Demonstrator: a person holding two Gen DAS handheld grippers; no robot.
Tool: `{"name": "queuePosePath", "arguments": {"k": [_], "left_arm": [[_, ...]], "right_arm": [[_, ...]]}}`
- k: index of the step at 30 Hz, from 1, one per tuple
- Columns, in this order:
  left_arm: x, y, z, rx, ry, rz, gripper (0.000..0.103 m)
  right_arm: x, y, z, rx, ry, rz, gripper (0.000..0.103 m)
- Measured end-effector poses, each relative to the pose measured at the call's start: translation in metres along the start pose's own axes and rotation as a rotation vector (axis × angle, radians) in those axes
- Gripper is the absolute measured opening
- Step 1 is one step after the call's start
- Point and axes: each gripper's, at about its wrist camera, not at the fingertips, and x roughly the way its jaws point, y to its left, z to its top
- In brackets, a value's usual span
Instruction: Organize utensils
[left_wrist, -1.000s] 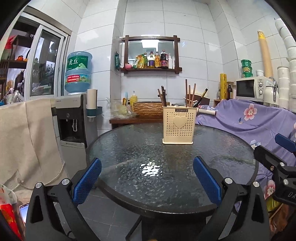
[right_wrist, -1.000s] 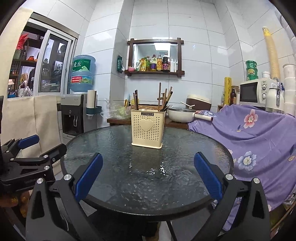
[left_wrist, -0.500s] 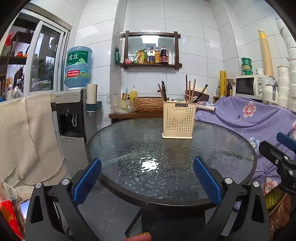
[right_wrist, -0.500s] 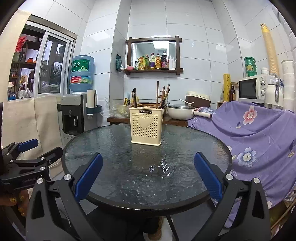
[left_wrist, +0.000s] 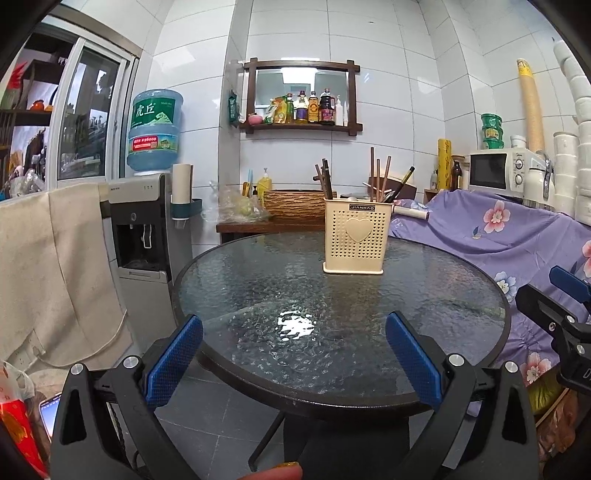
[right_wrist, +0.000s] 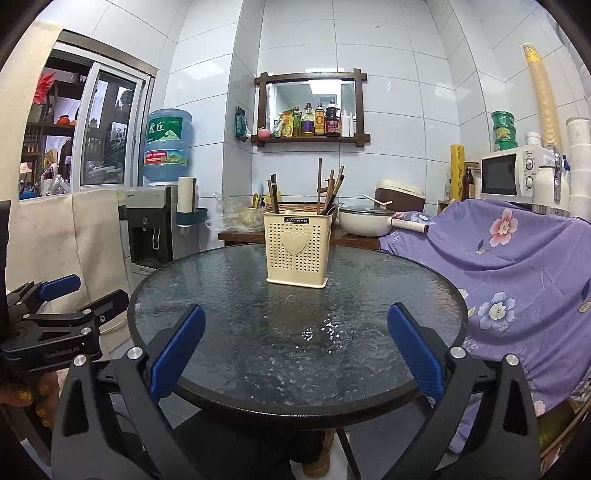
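A cream perforated utensil holder with a heart on its front stands upright on the far half of a round dark glass table. Several chopsticks stand in it. It also shows in the right wrist view with chopsticks. My left gripper is open and empty, back from the table's near edge. My right gripper is open and empty, at the near edge too. Each gripper shows at the side of the other's view.
A water dispenser with a blue bottle stands left of the table. A purple flowered cloth covers furniture on the right, with a microwave behind. A low wooden bench with a basket and a white pan stands behind the table.
Both grippers have drawn back from the table and risen a little; the table and holder look smaller and farther. Both stay open and empty.
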Motion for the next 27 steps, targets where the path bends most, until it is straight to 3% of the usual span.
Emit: {"name": "queuePosePath", "arguments": {"k": [27], "left_arm": [[0.0015, 0.0012, -0.0003, -0.015, 0.016, -0.013, 0.097]], "right_arm": [[0.0025, 0.0028, -0.0012, -0.014, 0.007, 0.008, 0.097]]}}
